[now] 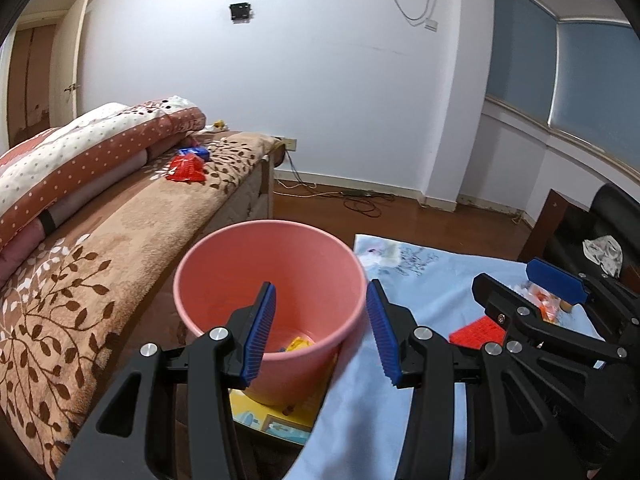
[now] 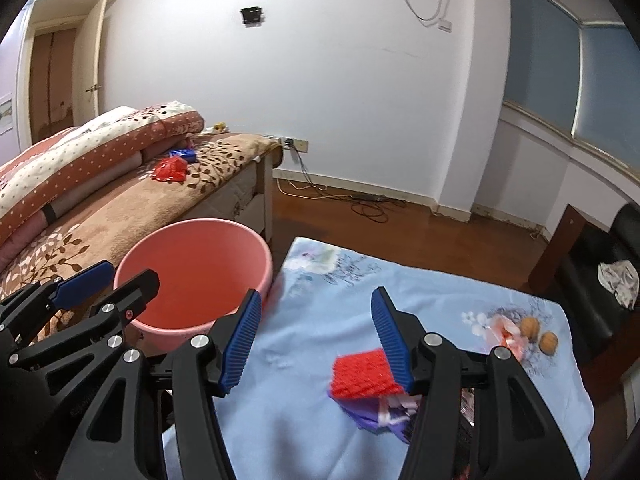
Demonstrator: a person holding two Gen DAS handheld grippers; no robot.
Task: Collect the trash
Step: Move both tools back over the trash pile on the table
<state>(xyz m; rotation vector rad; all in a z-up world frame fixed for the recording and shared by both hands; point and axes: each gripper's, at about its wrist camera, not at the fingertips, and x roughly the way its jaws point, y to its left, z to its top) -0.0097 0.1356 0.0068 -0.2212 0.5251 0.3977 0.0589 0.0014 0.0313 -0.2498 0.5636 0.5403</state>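
A pink bucket (image 1: 272,292) stands between the bed and a low table; it also shows in the right wrist view (image 2: 192,276). A yellow scrap (image 1: 299,345) lies in its bottom. My left gripper (image 1: 320,332) is open and empty, held over the bucket's near rim. My right gripper (image 2: 316,344) is open and empty above the blue tablecloth (image 2: 320,312). A red textured wrapper (image 2: 362,374) with a purple one (image 2: 372,414) under it lies by the right finger. A red packet (image 1: 186,169) and a blue packet (image 1: 194,153) lie on the bed.
The bed (image 1: 120,216) with a brown leaf blanket and folded quilts is at left. Two walnuts (image 2: 538,334) and a crumpled wrapper (image 2: 506,330) lie on the table's right side. A black chair (image 2: 604,280) with a rag stands at right. Cables lie on the wooden floor (image 2: 380,208).
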